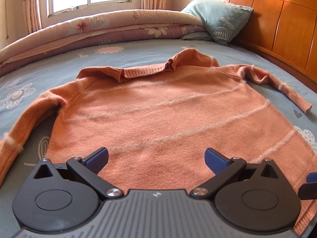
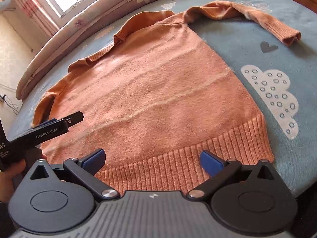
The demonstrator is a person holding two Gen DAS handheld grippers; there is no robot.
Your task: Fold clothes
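An orange knit sweater [image 1: 154, 109] with thin pale stripes lies flat on the bed, collar [image 1: 146, 71] toward the far side and both sleeves spread outward. My left gripper [image 1: 156, 158] hovers open over the lower body of the sweater, nothing between its blue pads [image 1: 99, 157]. In the right wrist view the same sweater [image 2: 154, 91] fills the middle, its ribbed hem [image 2: 178, 158] nearest. My right gripper [image 2: 152, 159] is open just above the hem. The left gripper [image 2: 59, 125] shows there from the side at the left edge, a hand [image 2: 11, 172] holding it.
The bed sheet [image 1: 59, 63] is blue with flower and cloud prints. A folded floral quilt [image 1: 103, 27] runs along the far side under the window, a blue pillow [image 1: 220, 19] leans on the wooden headboard [image 1: 281, 23]. Bare sheet [image 2: 267, 63] lies right of the sweater.
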